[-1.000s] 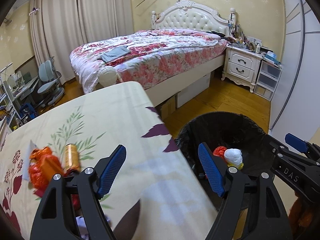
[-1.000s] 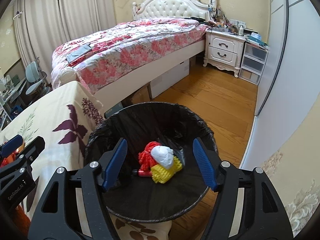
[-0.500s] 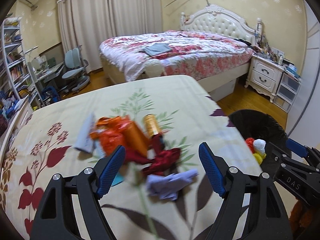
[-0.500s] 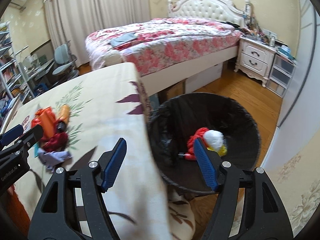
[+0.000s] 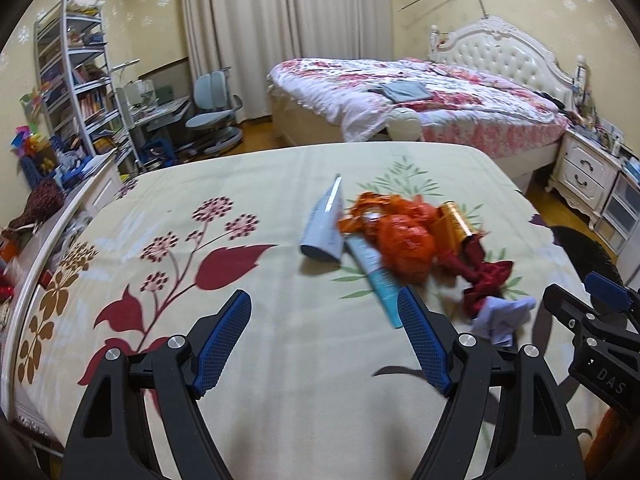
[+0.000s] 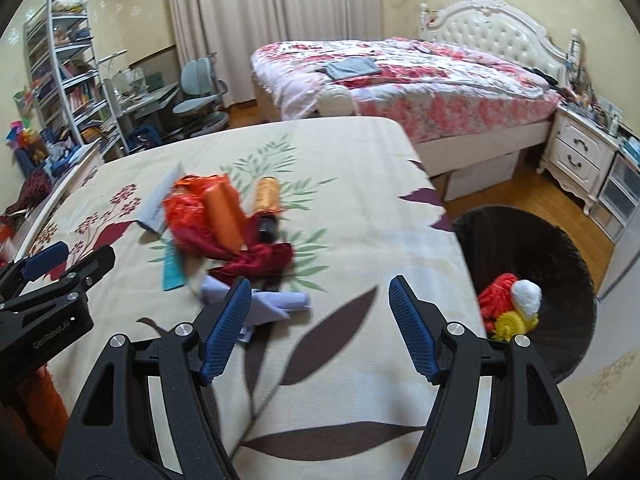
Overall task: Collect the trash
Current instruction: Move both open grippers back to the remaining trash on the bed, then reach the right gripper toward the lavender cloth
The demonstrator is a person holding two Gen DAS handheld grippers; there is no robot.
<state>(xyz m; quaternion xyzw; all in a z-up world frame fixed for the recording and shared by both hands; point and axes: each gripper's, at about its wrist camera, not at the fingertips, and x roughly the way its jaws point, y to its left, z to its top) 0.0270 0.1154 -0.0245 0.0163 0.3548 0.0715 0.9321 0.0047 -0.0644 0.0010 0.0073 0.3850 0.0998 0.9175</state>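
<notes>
Cream cloth with a maroon and green leaf print covers the desk [image 5: 168,184]; trash pile sits on it, right of centre, near the edge toward the bin. Pile from far to near, in the left wrist view: pale blue-grey tube [image 5: 325,220] with long axis running away from the camera, crumpled orange wrapper [image 5: 404,240], gold cylinder [image 5: 456,220], dark red crumpled wrapper [image 5: 486,276], teal flat strip [image 5: 376,276] lying diagonally toward the left claw, lilac crumpled paper [image 5: 502,316] nearest. Left claw [image 5: 325,340] released, jaws wide apart, nothing between them, above bare cloth; pile ahead and to its right, teal strip ending just beside the right finger. Right claw [image 6: 320,324] likewise released and empty; lilac crumpled paper [image 6: 276,300] just ahead and left, touching or nearly touching the left fingertip; rest of pile farther ahead-left. Judged: right claw nearer to the lilac paper, left claw nearer to the teal strip. Black-lined trash bin [image 6: 560,240] beside the desk edge, to the right of the right claw, holding red, white and yellow crumpled items [image 6: 510,304]. Readable writing: "DAS" on the right tool body seen from the left view, "GenRobot.AI" on the left tool body seen from the right view. Labels on the trash too blurred to read.
</notes>
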